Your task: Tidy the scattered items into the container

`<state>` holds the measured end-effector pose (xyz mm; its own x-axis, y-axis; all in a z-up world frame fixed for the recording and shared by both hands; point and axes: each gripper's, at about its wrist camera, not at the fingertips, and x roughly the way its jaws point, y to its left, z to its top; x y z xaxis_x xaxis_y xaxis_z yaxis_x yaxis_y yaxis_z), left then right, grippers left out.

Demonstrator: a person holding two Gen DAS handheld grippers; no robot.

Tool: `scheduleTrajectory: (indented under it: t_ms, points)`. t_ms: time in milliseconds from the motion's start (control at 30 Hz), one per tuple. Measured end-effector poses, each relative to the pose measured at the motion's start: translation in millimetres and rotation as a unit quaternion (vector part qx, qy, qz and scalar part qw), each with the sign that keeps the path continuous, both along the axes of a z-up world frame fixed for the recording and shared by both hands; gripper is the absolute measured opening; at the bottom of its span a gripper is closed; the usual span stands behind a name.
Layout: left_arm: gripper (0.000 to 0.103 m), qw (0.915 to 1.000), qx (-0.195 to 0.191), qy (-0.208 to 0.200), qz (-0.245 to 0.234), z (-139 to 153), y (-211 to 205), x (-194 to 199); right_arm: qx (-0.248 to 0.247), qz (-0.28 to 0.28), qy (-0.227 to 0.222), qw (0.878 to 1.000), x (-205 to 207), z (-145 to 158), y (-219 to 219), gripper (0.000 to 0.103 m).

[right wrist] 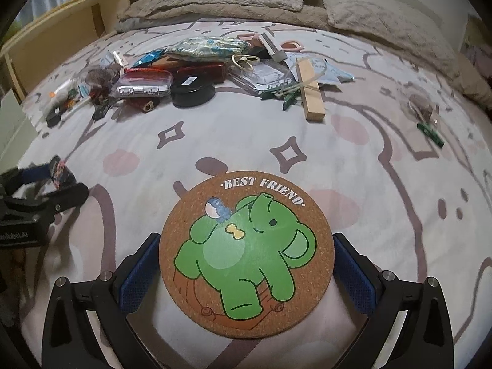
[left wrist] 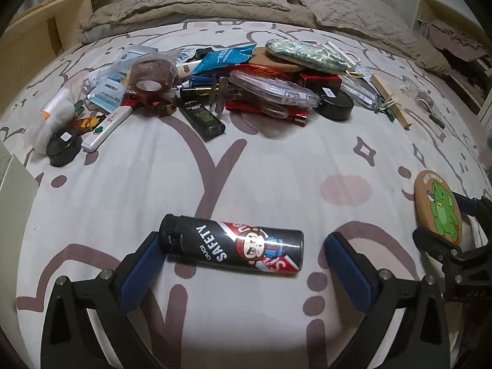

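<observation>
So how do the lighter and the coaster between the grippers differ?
The lighter is a black cylinder lying on its side; the coaster is a flat cork disc. The lighter touches only one pad of the left gripper; the coaster spans the right gripper. Both carry cartoon prints.

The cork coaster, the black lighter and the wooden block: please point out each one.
cork coaster [right wrist: 246, 255]: right wrist view, on the green elephant print.
black lighter [left wrist: 230, 247]: left wrist view, on the middle of its body.
wooden block [right wrist: 311, 90]: right wrist view, on its top face.
</observation>
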<state>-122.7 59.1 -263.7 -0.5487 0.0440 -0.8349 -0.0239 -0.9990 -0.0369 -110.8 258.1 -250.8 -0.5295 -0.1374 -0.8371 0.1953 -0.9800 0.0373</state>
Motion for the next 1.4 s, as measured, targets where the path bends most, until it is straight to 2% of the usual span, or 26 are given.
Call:
scheduleTrajectory:
  t_ms: [67, 167, 233, 300, 467, 633, 1000, 1400]
  points:
    - [0.103, 1.0000, 0.003, 0.008, 0.005, 1.2, -1.1, 2.5, -0.007, -0.003, 0.001, 1.000, 0.0, 0.0, 1.6, 0.103]
    - [0.100, 0.9998, -0.006, 0.017, 0.006, 1.8, 0.6, 5.4, 0.009, -0.005, 0.008, 1.000, 1.5, 0.0, -3.4, 0.103]
    - [0.089, 0.9997, -0.007, 0.023, 0.010, 4.0, -0.2, 7.6, 0.014, -0.006, 0.012, 1.000, 2.5, 0.4, -4.2, 0.103]
    - [0.083, 0.9995, -0.007, 0.028, 0.011, 5.4, -0.2, 8.9, 0.024, -0.007, 0.018, 1.000, 3.9, 1.2, -6.5, 0.103]
    - [0.083, 0.9991, -0.018, 0.038, 0.010, 7.4, 3.6, 11.9, 0.064, -0.007, 0.044, 0.997, 10.1, 6.3, -16.9, 0.100]
    - [0.083, 0.9990, -0.016, 0.040, 0.010, 8.5, 3.4, 13.7, 0.056, -0.012, 0.045, 0.997, 9.9, 9.0, -13.3, 0.100]
    - [0.083, 0.9990, -0.015, 0.042, 0.011, 10.0, 3.9, 15.8, 0.074, -0.009, 0.061, 0.995, 15.0, 15.3, -19.9, 0.100]
    - [0.083, 0.9965, -0.003, 0.083, 0.008, 46.1, 5.7, 30.8, 0.044, -0.021, 0.114, 0.992, 28.4, 55.3, -14.6, 0.100]
